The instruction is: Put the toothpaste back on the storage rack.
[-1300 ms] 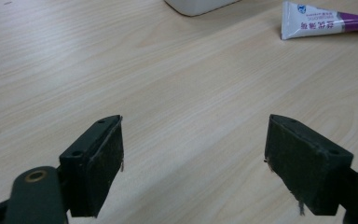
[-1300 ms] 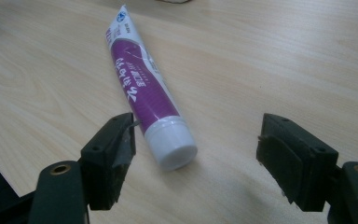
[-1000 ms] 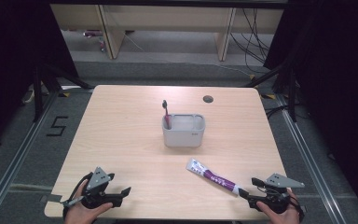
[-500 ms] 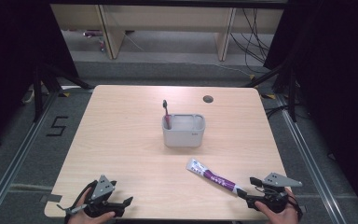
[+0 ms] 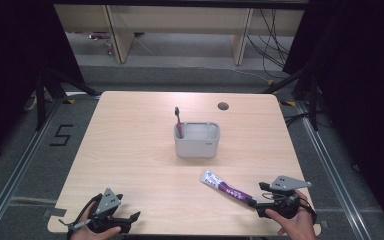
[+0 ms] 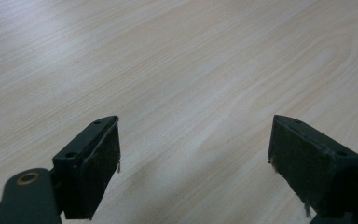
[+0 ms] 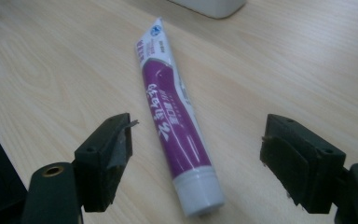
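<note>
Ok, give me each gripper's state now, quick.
Left gripper: open, empty.
Right gripper: jaws just opened, straddling the purple-and-white toothpaste tube, not gripping.

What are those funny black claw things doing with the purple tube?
A person holds a gripper in each hand at a wooden table. The right gripper has just been opening its jaws and points at the purple toothpaste tube, which lies flat on the table between them, not pinched. The left gripper is open over bare wood. A toothbrush stands in the grey holder further back.
</note>
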Tool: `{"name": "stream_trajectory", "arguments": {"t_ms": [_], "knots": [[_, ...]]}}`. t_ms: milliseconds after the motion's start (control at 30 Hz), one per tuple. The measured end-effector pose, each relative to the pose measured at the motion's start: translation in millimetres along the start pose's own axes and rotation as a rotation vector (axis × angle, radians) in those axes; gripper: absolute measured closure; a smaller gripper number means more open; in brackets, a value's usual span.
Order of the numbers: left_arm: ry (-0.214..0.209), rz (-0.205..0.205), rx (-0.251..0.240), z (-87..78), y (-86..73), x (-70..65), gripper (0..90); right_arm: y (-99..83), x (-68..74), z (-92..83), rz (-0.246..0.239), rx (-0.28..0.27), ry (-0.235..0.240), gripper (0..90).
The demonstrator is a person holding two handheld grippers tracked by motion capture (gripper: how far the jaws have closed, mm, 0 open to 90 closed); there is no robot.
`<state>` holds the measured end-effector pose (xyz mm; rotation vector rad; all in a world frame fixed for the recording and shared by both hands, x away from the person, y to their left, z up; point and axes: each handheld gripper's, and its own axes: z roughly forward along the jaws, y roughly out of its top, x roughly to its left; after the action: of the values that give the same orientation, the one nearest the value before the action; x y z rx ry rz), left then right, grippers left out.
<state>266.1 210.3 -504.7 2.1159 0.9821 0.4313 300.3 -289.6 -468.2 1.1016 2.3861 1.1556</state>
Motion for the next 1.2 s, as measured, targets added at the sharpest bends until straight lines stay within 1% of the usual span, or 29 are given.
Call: {"name": "stream_trajectory", "arguments": {"t_ms": [67, 100, 133, 167, 200, 267, 300, 333, 367, 400, 433, 467, 500, 533, 567, 600, 633, 667, 700, 767, 800, 867, 900, 933, 967, 1000, 1067, 1100, 1200], "knots": [[0.007, 0.000, 0.001, -0.7, -0.5, 0.1, 16.4, 10.6, 5.4, 4.2, -0.034, 0.038, 0.013, 25.5], [0.002, -0.003, -0.001, -1.0, -0.7, -0.1, 16.4, 14.0, 5.4, 6.2, -0.068, 0.042, 0.014, 25.7], [0.001, -0.004, 0.004, -1.4, -0.4, 0.0, 16.4, 16.4, 8.9, 7.9, -0.044, 0.063, 0.021, 25.8], [0.002, -0.005, -0.004, -0.9, -1.0, 0.1, 16.4, 18.5, 9.4, 10.0, -0.055, 0.070, 0.022, 26.6], [0.001, -0.003, -0.002, -1.0, -1.0, 0.2, 16.4, 21.9, 9.1, 14.0, -0.090, 0.082, 0.029, 28.3], [0.004, -0.005, 0.002, -1.1, -0.9, -0.1, 16.4, 26.6, 9.9, 20.7, -0.117, 0.118, 0.032, 28.7], [0.004, -0.005, 0.002, -1.1, -0.9, -0.1, 16.4, 26.6, 9.9, 20.7, -0.117, 0.118, 0.032, 28.7], [0.002, -0.001, -0.002, -1.3, -1.5, 0.0, 16.4, 30.1, 12.9, 26.9, -0.120, 0.160, 0.036, 29.5], [0.002, -0.001, -0.002, -1.3, -1.5, 0.0, 16.4, 31.0, 13.3, 30.2, -0.135, 0.159, 0.037, 29.5], [0.006, 0.010, 0.006, -2.1, -1.9, 0.9, 16.4, 33.0, 13.9, 35.0, -0.157, 0.179, 0.036, 29.5], [0.007, -0.001, 0.008, -2.3, -1.8, 0.2, 16.4, 33.3, 13.8, 36.5, -0.173, 0.187, 0.035, 29.7], [0.002, 0.000, -0.001, -2.0, -2.1, 0.2, 16.4, 34.3, 15.5, 39.8, -0.179, 0.206, 0.032, 30.1], [0.002, 0.000, -0.001, -2.0, -2.1, 0.2, 16.4, 34.3, 15.5, 39.8, -0.179, 0.206, 0.032, 30.1], [-0.005, -0.003, -0.001, -1.7, -1.9, -0.3, 16.4, 36.8, 18.0, 43.8, -0.193, 0.244, 0.038, 30.9], [-0.005, -0.003, -0.001, -1.7, -1.9, -0.3, 16.4, 36.8, 18.0, 43.8, -0.193, 0.244, 0.038, 30.9], [-0.004, -0.005, -0.004, -1.4, -2.0, -0.5, 16.4, 38.1, 19.2, 48.3, -0.221, 0.260, 0.033, 32.0], [-0.003, -0.004, -0.004, -1.3, -2.0, -0.5, 16.4, 39.3, 20.8, 49.9, -0.213, 0.272, 0.026, 32.6], [0.000, -0.003, -0.005, -1.4, -2.1, -0.5, 16.4, 41.7, 20.9, 51.9, -0.229, 0.303, 0.034, 33.9], [0.011, 0.010, 0.013, -1.6, -1.8, 1.1, 16.4, 42.8, 22.4, 53.3, -0.217, 0.313, 0.025, 35.2], [0.003, 0.001, 0.006, -1.5, -1.8, -0.4, 16.4, 46.2, 22.0, 58.7, -0.237, 0.337, 0.034, 37.6], [0.004, -0.001, 0.004, -1.5, -1.8, -0.5, 16.4, 49.4, 20.4, 61.8, -0.275, 0.349, 0.045, 39.5], [0.002, -0.001, -0.001, -1.6, -2.1, -0.5, 16.4, 50.9, 21.7, 63.3, -0.269, 0.361, 0.041, 40.8], [-0.003, 0.003, 0.000, -2.1, -1.8, 0.1, 16.4, 54.8, 24.1, 67.7, -0.287, 0.394, 0.035, 44.6], [-0.003, 0.003, -0.001, -2.0, -1.9, 0.1, 16.5, 56.0, 25.7, 70.0, -0.273, 0.415, 0.036, 45.6], [-0.004, -0.020, -0.022, -0.3, -2.4, -1.7, 16.4, 57.2, 26.5, 72.1, -0.279, 0.431, 0.034, 46.8], [-0.005, -0.021, -0.025, 0.1, -2.5, -1.9, 16.4, 58.5, 26.0, 74.8, -0.305, 0.437, 0.032, 49.7], [-0.001, -0.011, -0.003, -1.7, -1.7, -1.8, 16.5, 60.2, 27.0, 78.2, -0.294, 0.461, 0.028, 51.5], [0.000, -0.011, 0.001, -2.2, -1.4, -2.1, 16.5, 61.1, 25.7, 80.2, -0.320, 0.461, 0.034, 52.0], [-0.005, -0.011, -0.005, -1.6, -1.4, -1.8, 16.5, 62.4, 28.2, 85.2, -0.315, 0.489, 0.015, 53.5]]}}
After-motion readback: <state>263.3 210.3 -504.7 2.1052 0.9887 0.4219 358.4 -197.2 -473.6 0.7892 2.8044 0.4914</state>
